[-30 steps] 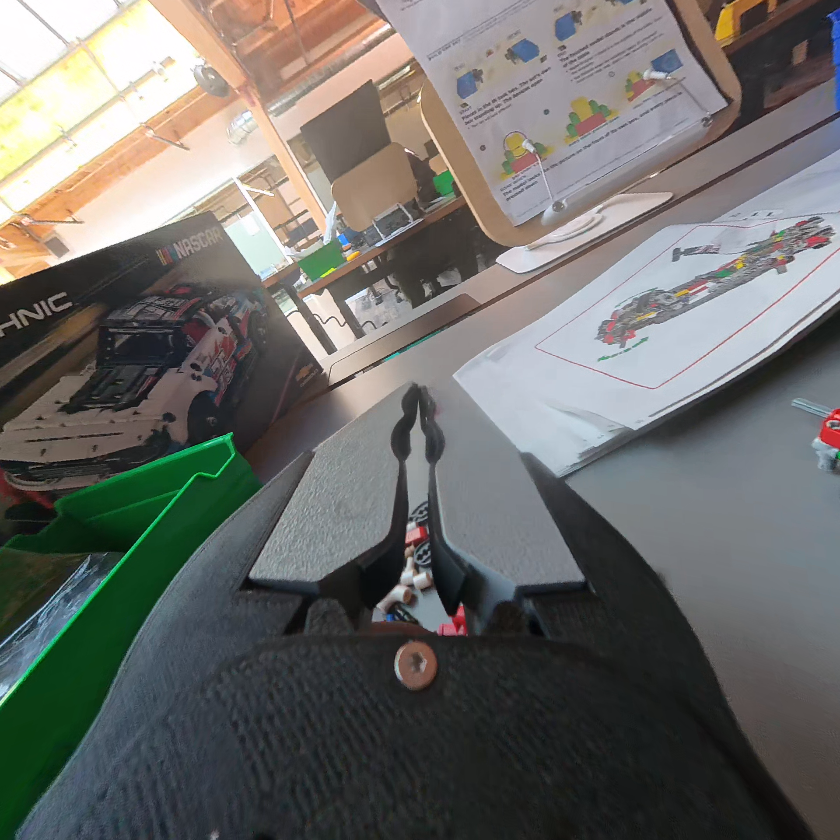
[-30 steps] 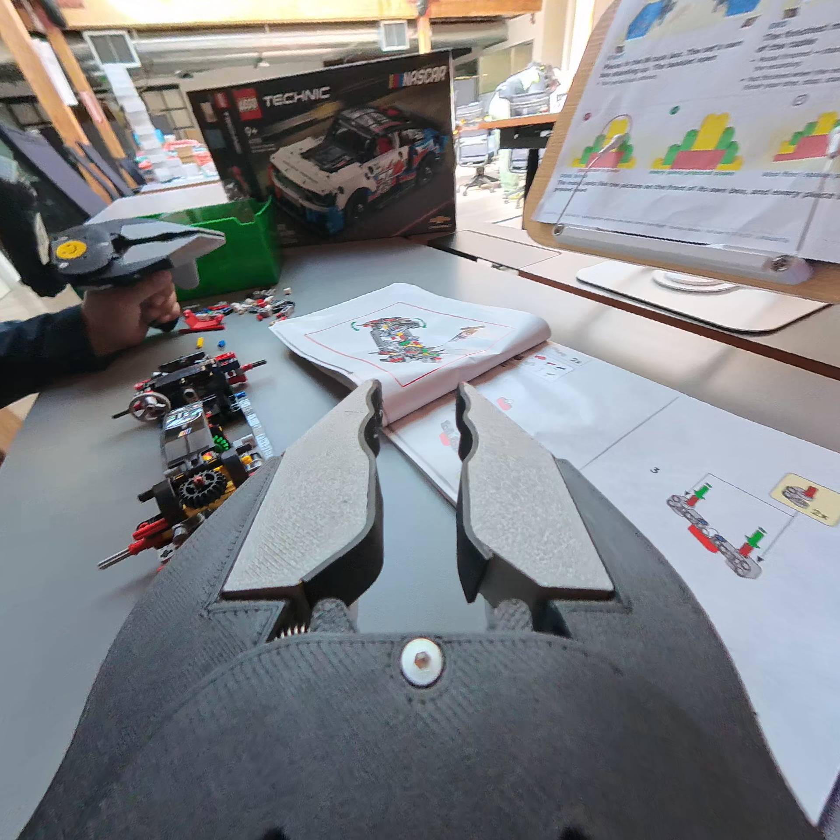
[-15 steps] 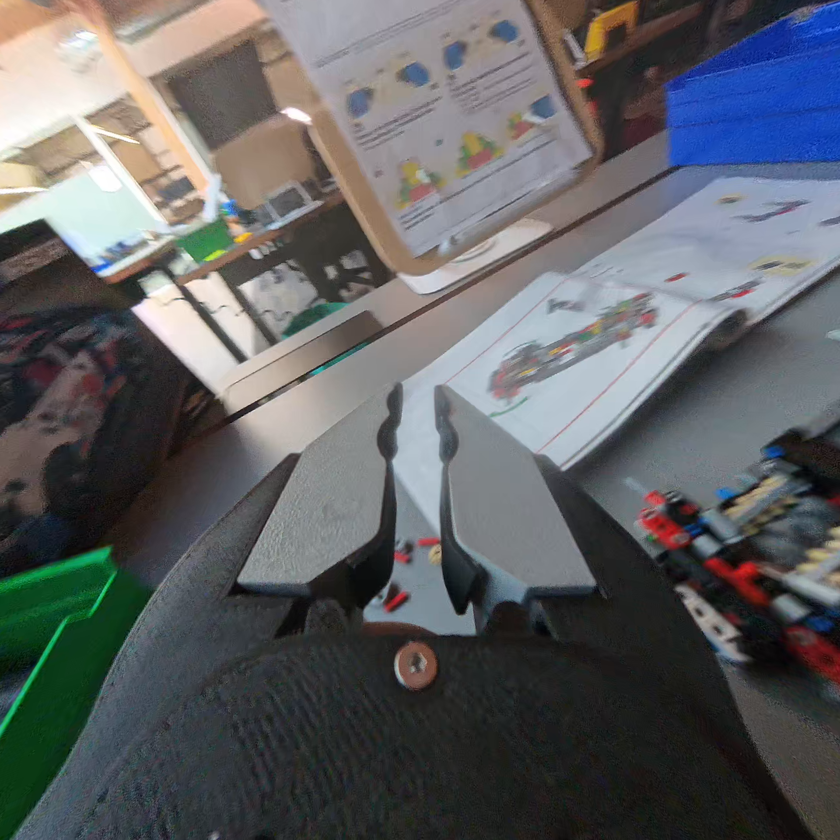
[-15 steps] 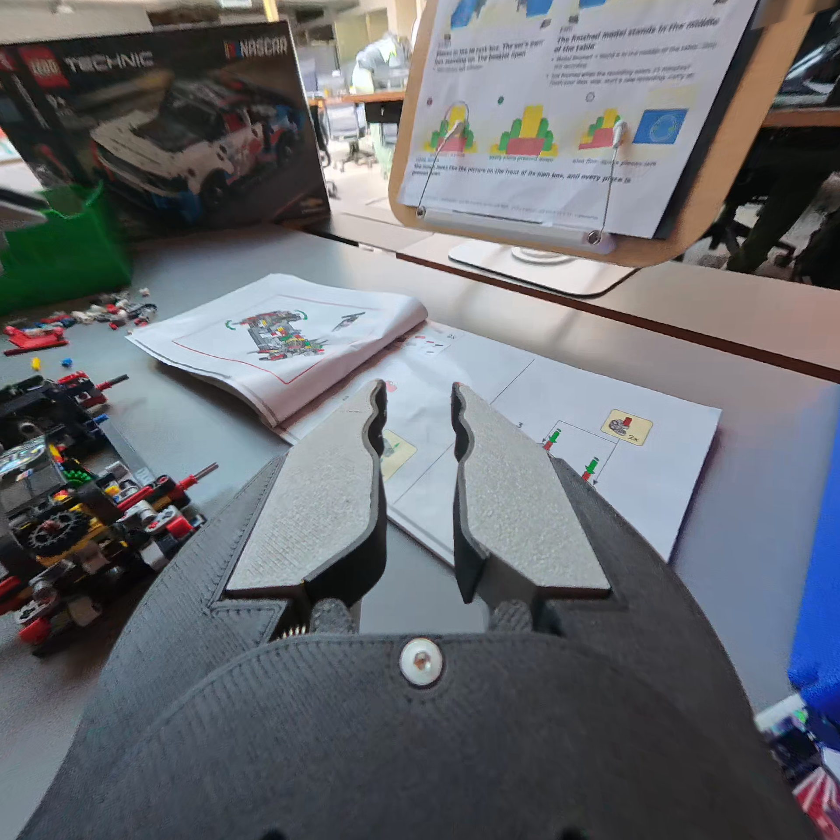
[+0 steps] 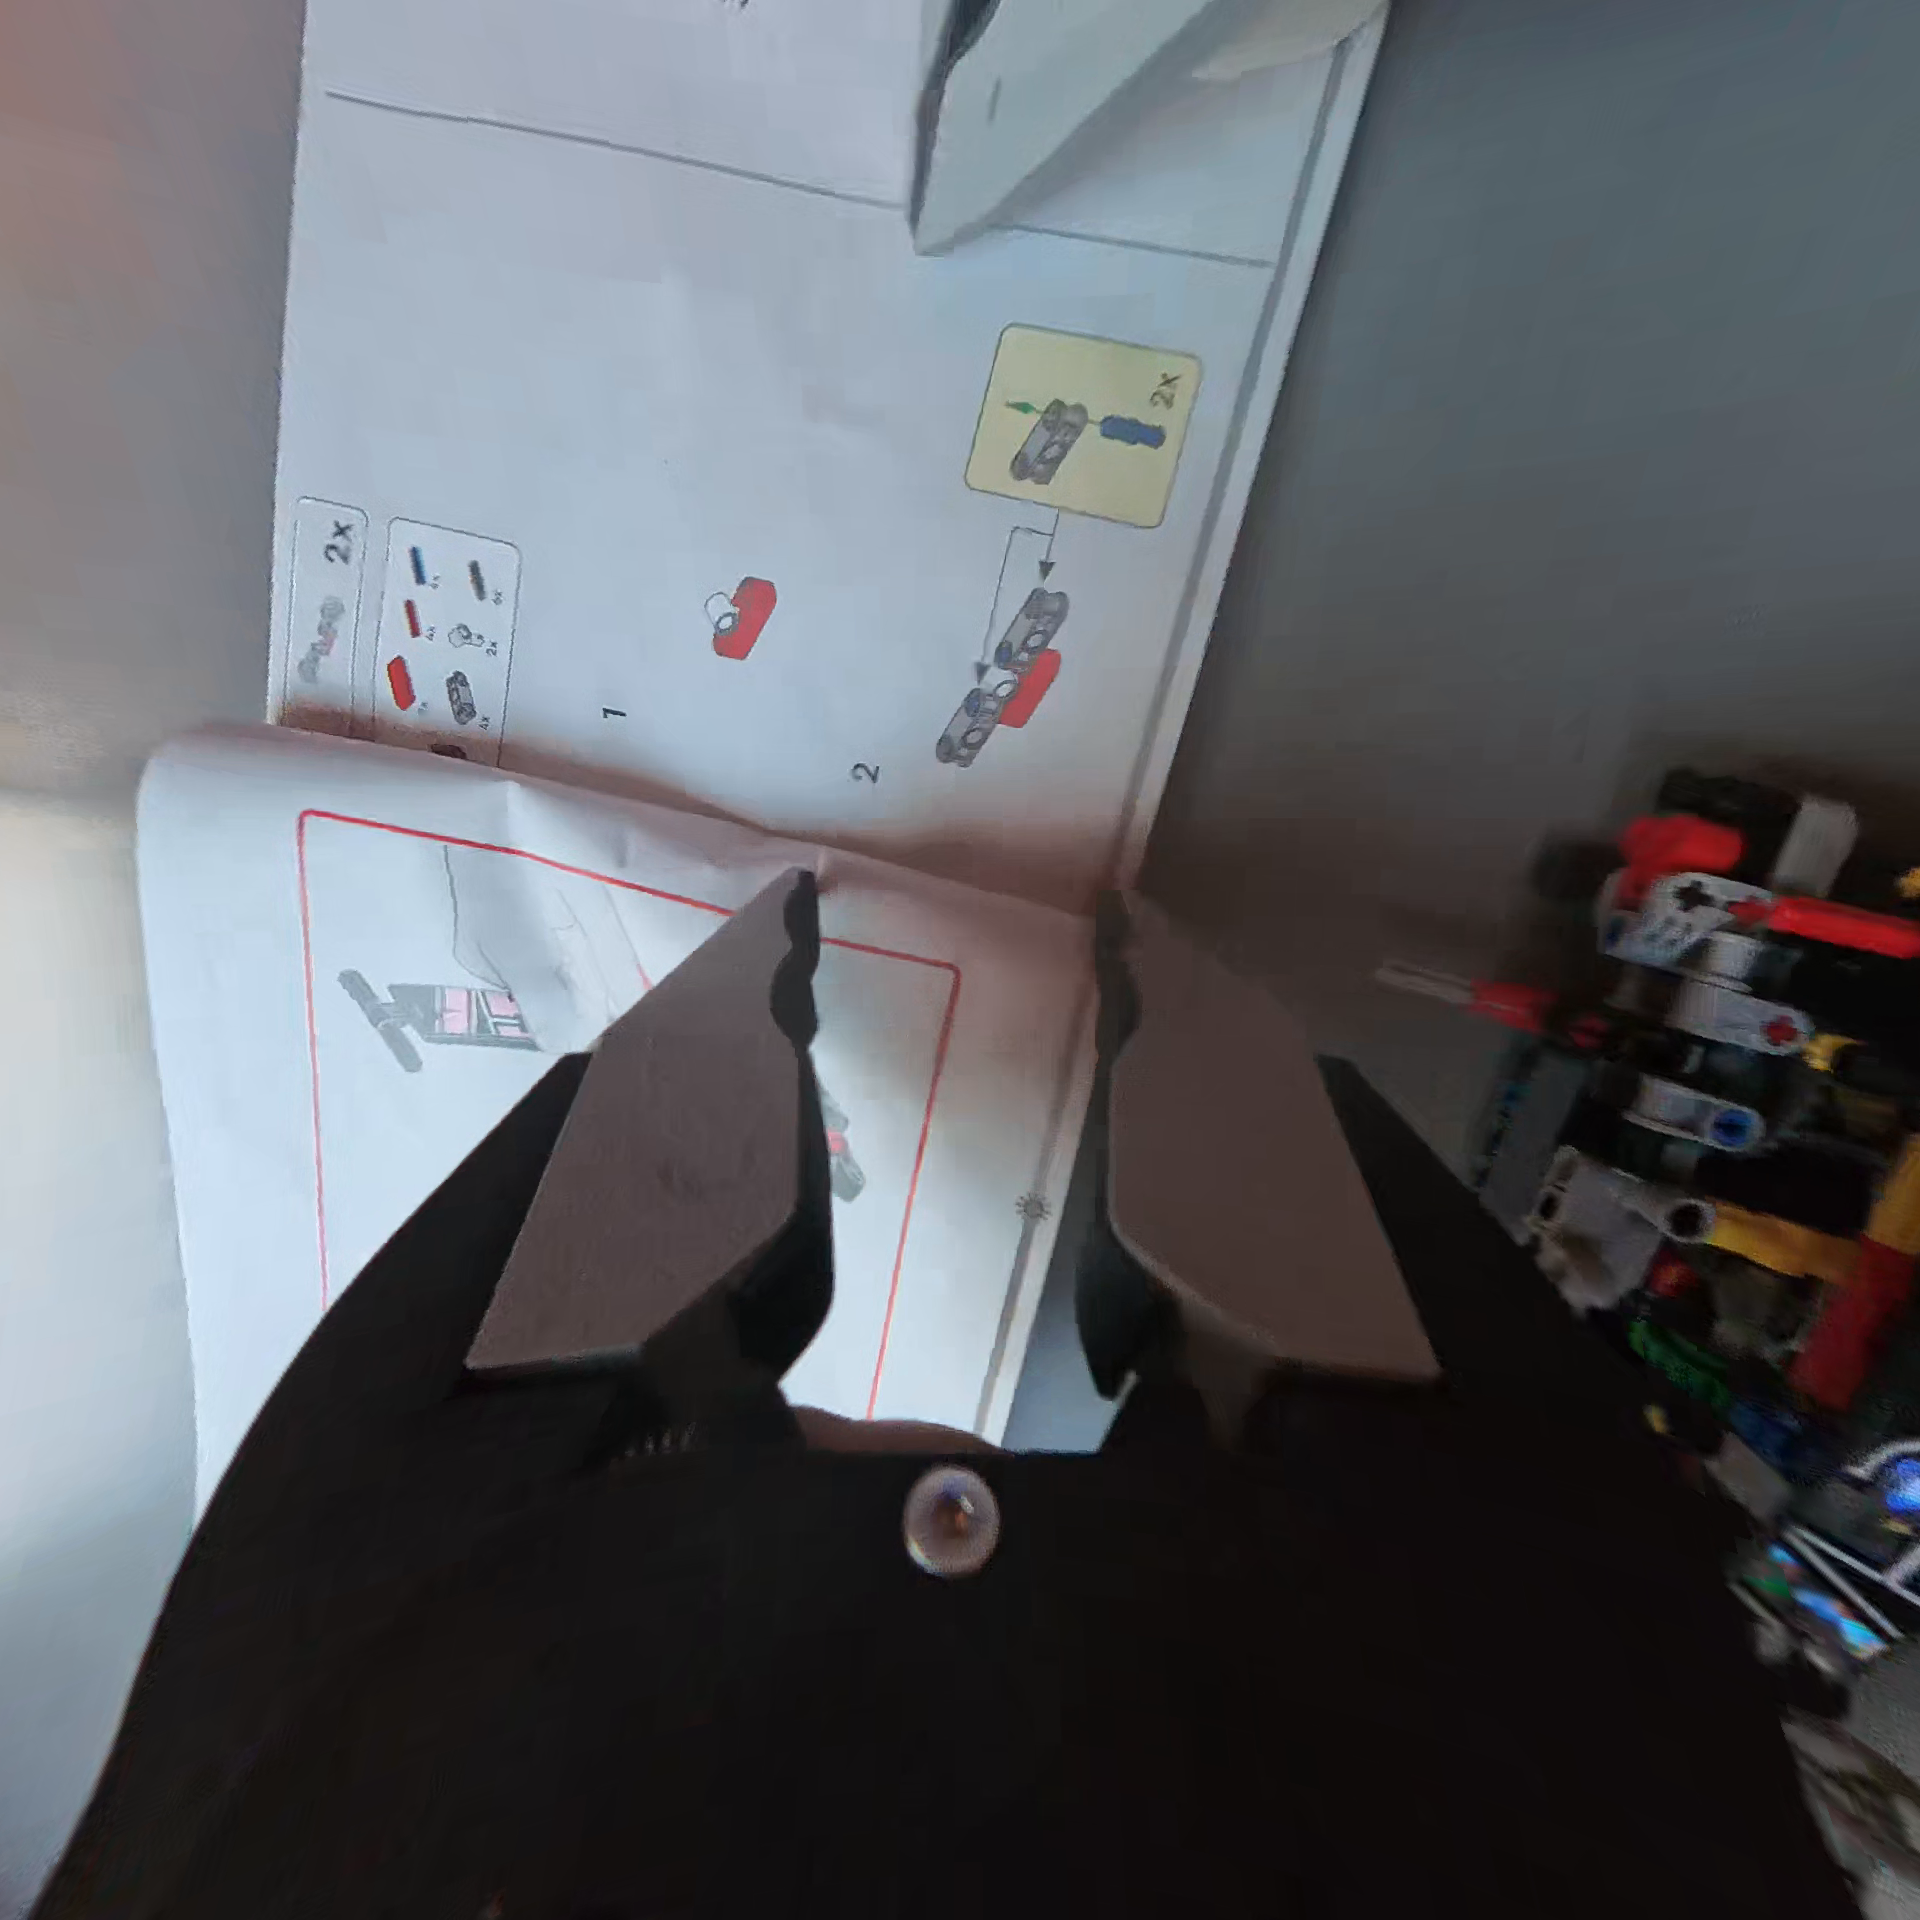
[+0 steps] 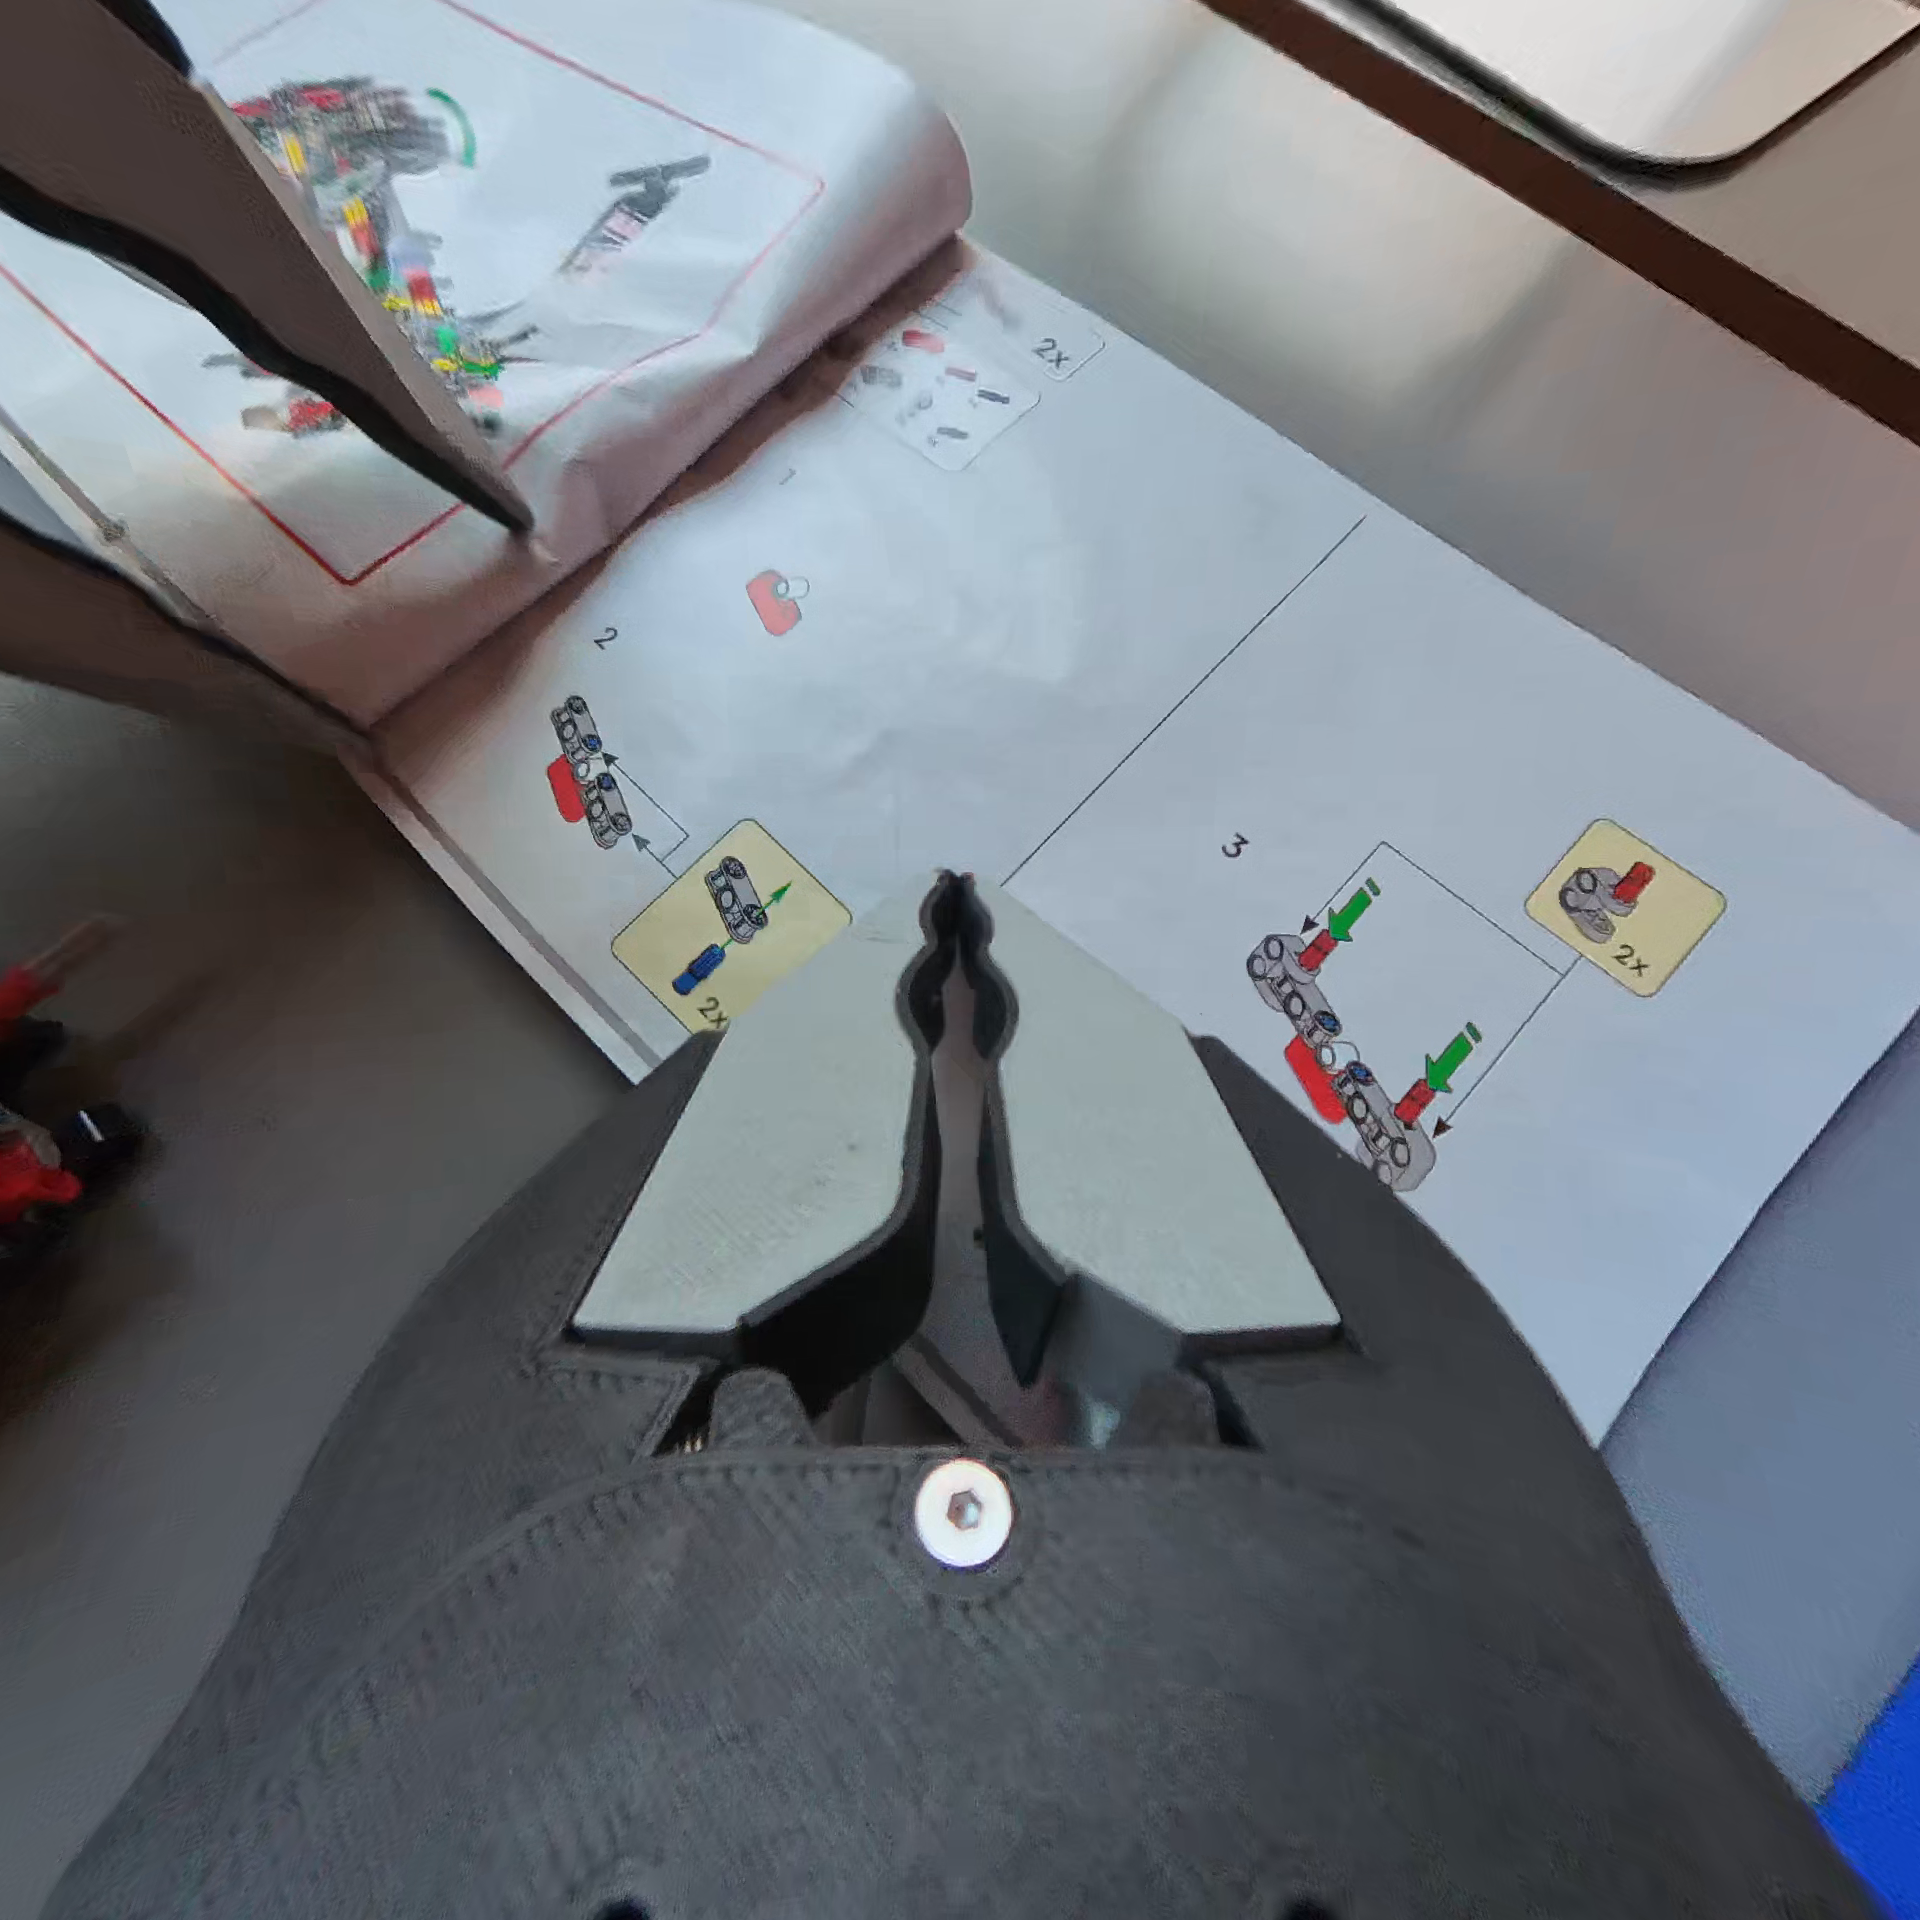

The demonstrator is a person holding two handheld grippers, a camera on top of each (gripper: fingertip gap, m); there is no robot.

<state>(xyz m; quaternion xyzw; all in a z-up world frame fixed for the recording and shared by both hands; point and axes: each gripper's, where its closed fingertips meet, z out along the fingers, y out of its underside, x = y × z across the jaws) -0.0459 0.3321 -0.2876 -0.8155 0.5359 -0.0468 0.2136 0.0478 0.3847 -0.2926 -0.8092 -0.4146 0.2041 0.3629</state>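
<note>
An open instruction booklet [image 5: 727,416] lies on the grey table [image 5: 1558,416]. My left gripper [image 5: 956,904] is open and empty, pointing down over the booklet's turned-over left pages [image 5: 260,935] next to the fold. One of its fingertips [image 6: 509,514] rests at the curled edge of those pages in the right wrist view. My right gripper [image 6: 956,883] is shut with nothing visible between its pads. Its tips are right at the booklet's right page [image 6: 1143,675], next to a dividing line. It also shows at the top of the left wrist view [image 5: 1039,104].
A partly built toy vehicle of red, black, grey and yellow parts [image 5: 1714,1091] lies to the right of the booklet, and also shows at the left edge of the right wrist view [image 6: 42,1143]. A blue bin corner [image 6: 1881,1766] is at lower right. A white stand base [image 6: 1662,62] is behind.
My left gripper opened from shut and swung from the green bin and loose parts to point down over the booklet. My right gripper shut on air and dropped to the right page.
</note>
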